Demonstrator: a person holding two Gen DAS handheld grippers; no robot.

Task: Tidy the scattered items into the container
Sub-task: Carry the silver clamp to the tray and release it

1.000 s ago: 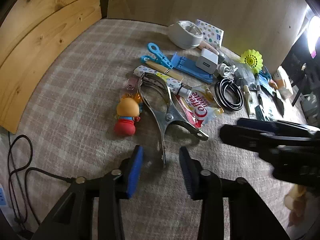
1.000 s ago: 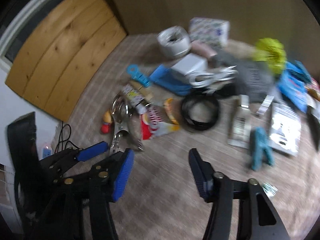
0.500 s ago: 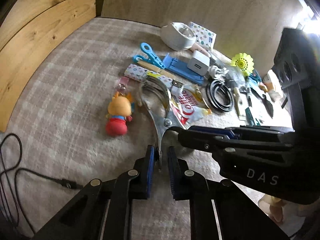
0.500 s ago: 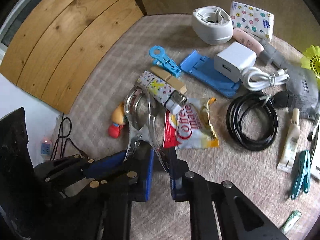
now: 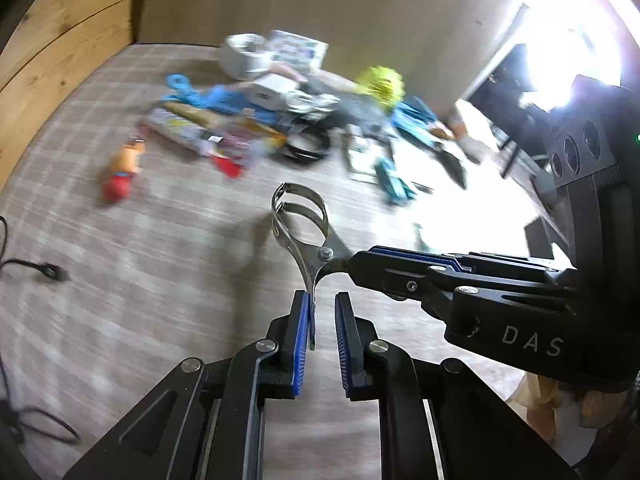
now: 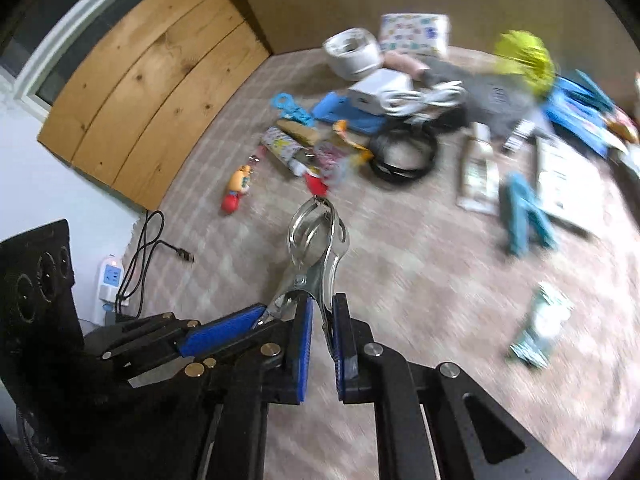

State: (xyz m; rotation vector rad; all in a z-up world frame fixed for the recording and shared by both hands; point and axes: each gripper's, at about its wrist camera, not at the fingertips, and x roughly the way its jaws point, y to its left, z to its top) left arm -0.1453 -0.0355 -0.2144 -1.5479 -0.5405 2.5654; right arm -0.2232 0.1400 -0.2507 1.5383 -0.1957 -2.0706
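Left wrist view: left gripper [image 5: 322, 330] and right gripper [image 6: 320, 346] each clamped on one handle of metal tongs [image 5: 302, 220] | tongs lifted above cloth [image 5: 160, 280] | next: carry together to unseen container.

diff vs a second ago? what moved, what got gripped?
Both tools closed on the metal clamp's handles: left tool on one, right tool on the other. The metal clamp came up off the cloth and away from the pile. The figurine, black cable coil and other clutter stayed put.
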